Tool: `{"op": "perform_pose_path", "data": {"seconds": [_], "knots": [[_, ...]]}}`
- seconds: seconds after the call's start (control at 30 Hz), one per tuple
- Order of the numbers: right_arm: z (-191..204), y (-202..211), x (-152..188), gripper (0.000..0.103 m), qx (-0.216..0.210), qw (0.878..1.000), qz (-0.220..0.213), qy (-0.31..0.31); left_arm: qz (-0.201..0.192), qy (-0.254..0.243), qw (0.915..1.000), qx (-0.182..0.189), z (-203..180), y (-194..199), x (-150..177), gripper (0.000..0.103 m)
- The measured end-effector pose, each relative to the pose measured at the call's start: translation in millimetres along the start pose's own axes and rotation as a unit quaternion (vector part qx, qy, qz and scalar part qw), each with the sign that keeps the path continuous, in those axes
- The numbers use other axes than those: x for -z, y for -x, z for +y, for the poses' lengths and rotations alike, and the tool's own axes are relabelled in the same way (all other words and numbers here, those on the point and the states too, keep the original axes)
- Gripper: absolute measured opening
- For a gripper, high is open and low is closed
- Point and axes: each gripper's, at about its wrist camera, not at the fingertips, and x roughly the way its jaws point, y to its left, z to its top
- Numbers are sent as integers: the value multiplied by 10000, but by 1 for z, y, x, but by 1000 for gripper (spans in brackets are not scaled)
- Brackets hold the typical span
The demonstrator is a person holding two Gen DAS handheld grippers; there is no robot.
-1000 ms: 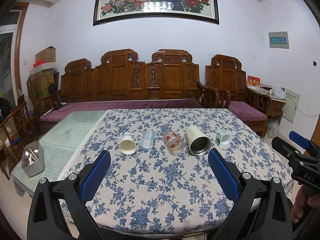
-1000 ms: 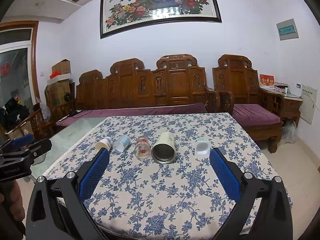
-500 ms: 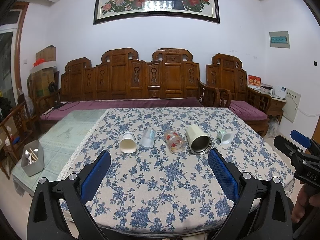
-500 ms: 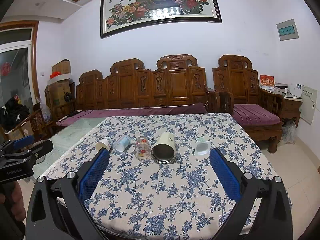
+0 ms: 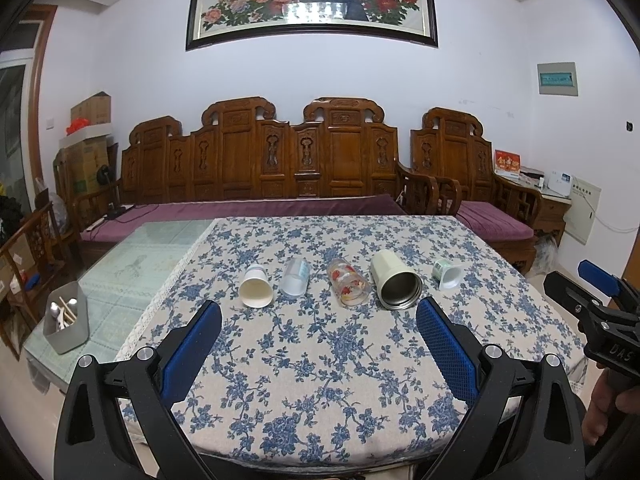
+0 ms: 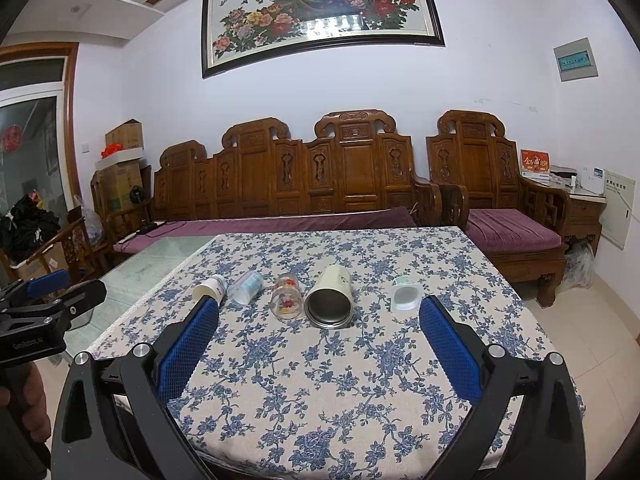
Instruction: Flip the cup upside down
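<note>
Several cups lie on their sides in a row on the floral tablecloth (image 5: 320, 360), mouths toward me: a white paper cup (image 5: 256, 292), a clear plastic cup (image 5: 295, 278), a red-patterned glass (image 5: 347, 288), a cream metal tumbler (image 5: 395, 286) and a small green-white cup (image 5: 448, 274). The row also shows in the right wrist view, with the tumbler (image 6: 330, 302) central. My left gripper (image 5: 318, 344) is open and empty, short of the row. My right gripper (image 6: 318, 344) is open and empty, also short of it.
A grey cutlery holder (image 5: 66, 324) stands on the glass tabletop at left. A carved wooden bench (image 5: 280, 168) with purple cushions runs behind the table. The other gripper shows at each view's edge: the right one (image 5: 600, 316), the left one (image 6: 44, 312).
Both views have barely shifted; the cups lie as before and both grippers stay open.
</note>
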Motion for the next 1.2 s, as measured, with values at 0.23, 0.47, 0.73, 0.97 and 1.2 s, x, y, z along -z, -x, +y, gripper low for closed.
{"op": "perform_pose_path", "data": {"seconds": [0.23, 0.47, 0.73, 0.97, 1.2], "knots": [[2, 0, 1, 101, -33, 10000, 11, -2, 5, -10, 10000, 6, 1, 1, 2, 94], [5, -20, 4, 101, -164, 9996, 214, -50, 250, -26, 9997, 1, 6, -15, 4, 94], [15, -76, 2, 101, -432, 9972, 602, 26, 790, -59, 9969, -19, 30, -60, -4, 94], [32, -138, -3, 101, -701, 9922, 998, 251, 1159, -144, 9932, 10, 51, -104, -20, 94], [46, -197, 1, 101, -847, 9854, 1421, 395, 1578, -331, 9869, -7, 70, -161, -30, 94]]}}
